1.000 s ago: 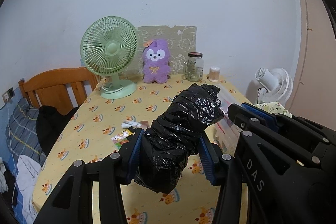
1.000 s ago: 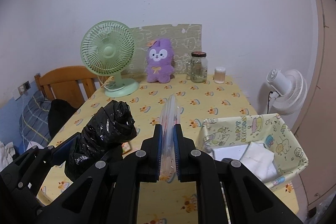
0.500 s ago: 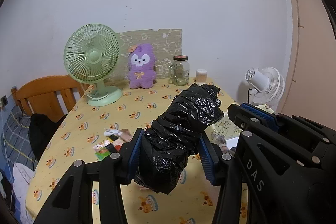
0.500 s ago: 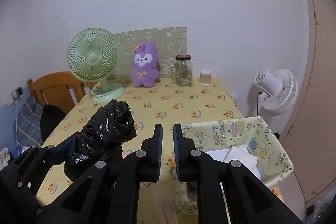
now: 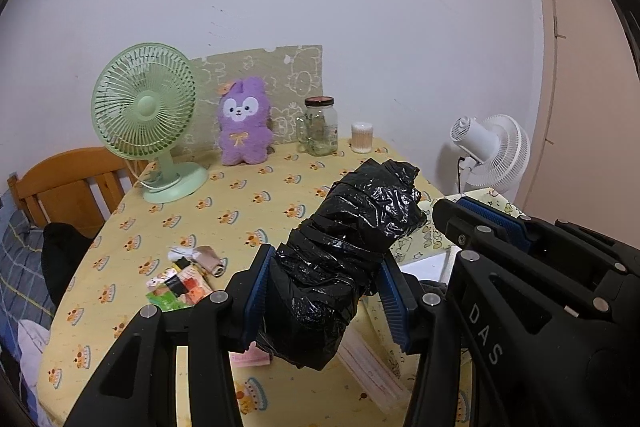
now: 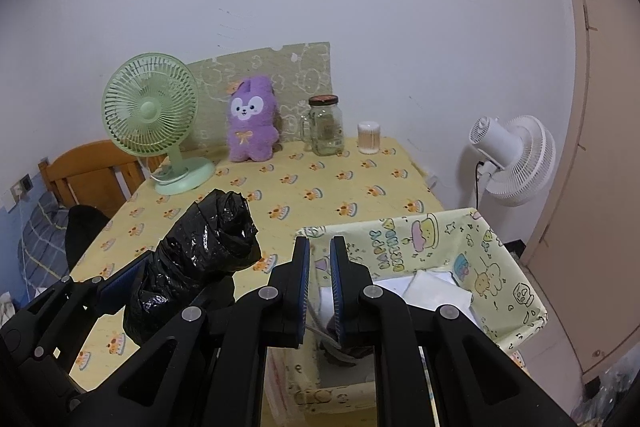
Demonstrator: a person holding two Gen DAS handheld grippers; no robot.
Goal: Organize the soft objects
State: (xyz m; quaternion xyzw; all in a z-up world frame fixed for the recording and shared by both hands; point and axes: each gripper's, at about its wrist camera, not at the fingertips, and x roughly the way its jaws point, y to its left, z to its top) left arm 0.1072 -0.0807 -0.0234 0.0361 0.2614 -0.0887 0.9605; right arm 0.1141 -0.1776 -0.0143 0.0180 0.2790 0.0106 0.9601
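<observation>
The left gripper [image 5: 326, 291] pinches a black plastic bundle [image 5: 352, 239], its blue pads pressed against both sides of the lower part while the crumpled upper end sticks out forward and up, above the table [image 5: 240, 203] with its yellow cake-print cloth. Just to its right, the right gripper [image 6: 320, 267] has its jaws drawn nearly together with only a narrow slot between the blue pads, and nothing shows between them; it hangs over the near wall of a pale yellow fabric bin [image 6: 504, 267] printed with cartoon figures, which stands at the table's right edge and holds white folded things [image 6: 432, 291]. On the cloth to the left of the bundle lies a small heap of colourful packets [image 5: 180, 287] and a beige scrap. At the far edge, against the wall, stand a green desk fan [image 5: 146, 115], a purple plush rabbit [image 5: 244, 127], a glass jar [image 5: 320, 127] with a dark lid and a small container of cotton swabs [image 5: 362, 137]. A white fan [image 6: 516, 159] stands beyond the table on the right, a wooden chair [image 5: 68, 183] on the left
</observation>
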